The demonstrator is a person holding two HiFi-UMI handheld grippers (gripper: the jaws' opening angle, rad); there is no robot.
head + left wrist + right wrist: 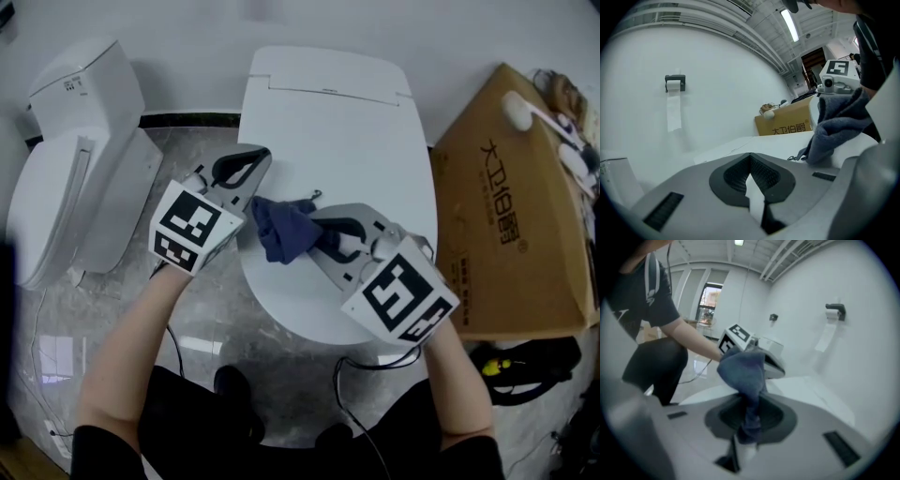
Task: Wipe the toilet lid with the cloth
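Note:
The white toilet lid [347, 131] lies closed in the middle of the head view. My right gripper [317, 223] is shut on a dark blue cloth [284, 230], which hangs bunched from its jaws just over the lid's front half. In the right gripper view the cloth [743, 371] rises out of the gripper [747, 425] above the lid [806, 387]. My left gripper [255, 157] is shut with nothing in it, over the lid's left edge beside the cloth. The left gripper view shows its gripper [750, 157] empty and the cloth [839, 122] at right.
A second white toilet [80, 159] stands at the left. A cardboard box [520, 216] sits close against the toilet's right side. Black and yellow cables [525, 370] lie on the marble floor below the box. A paper holder [675, 83] hangs on the wall.

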